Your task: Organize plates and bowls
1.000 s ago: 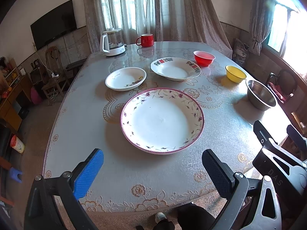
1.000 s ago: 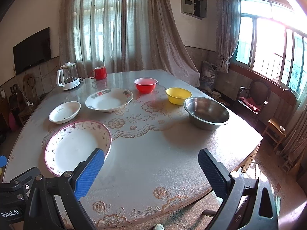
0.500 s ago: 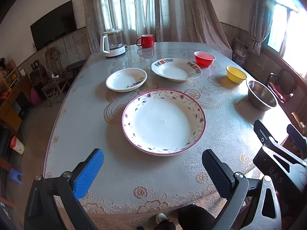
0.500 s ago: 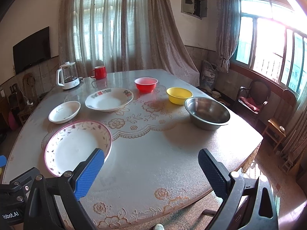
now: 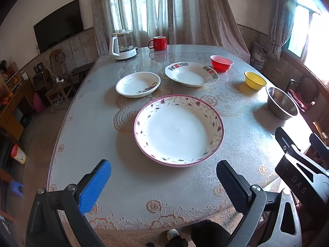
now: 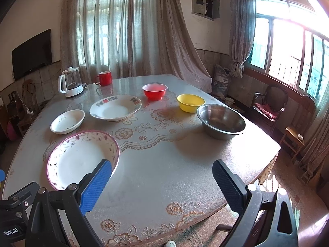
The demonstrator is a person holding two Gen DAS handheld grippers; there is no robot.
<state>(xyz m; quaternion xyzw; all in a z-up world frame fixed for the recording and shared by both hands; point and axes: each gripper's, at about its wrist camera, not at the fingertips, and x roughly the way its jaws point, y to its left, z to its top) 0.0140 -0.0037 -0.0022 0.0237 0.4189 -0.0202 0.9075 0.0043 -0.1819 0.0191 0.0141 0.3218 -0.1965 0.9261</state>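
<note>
A large plate with a purple floral rim (image 5: 178, 130) (image 6: 82, 158) lies nearest me on the table. Behind it sit a small white dish (image 5: 138, 84) (image 6: 67, 121) and a deep patterned plate (image 5: 191, 76) (image 6: 115, 107). A red bowl (image 5: 221, 63) (image 6: 155, 91), a yellow bowl (image 5: 255, 80) (image 6: 190, 102) and a steel bowl (image 5: 281, 103) (image 6: 221, 121) run down the right side. My left gripper (image 5: 163, 182) hangs open before the large plate, empty. My right gripper (image 6: 161, 183) is open over the front edge, empty.
A white electric kettle (image 5: 122, 45) (image 6: 71, 82) and a red mug (image 5: 158, 43) (image 6: 104, 78) stand at the table's far end (image 6: 164, 154). Wooden chairs (image 6: 271, 109) are by the window on the right. A cabinet (image 5: 12, 103) stands at the left wall.
Both grippers have drifted only slightly; the left view has shifted a touch back from the large plate. Nothing on the table has moved.
</note>
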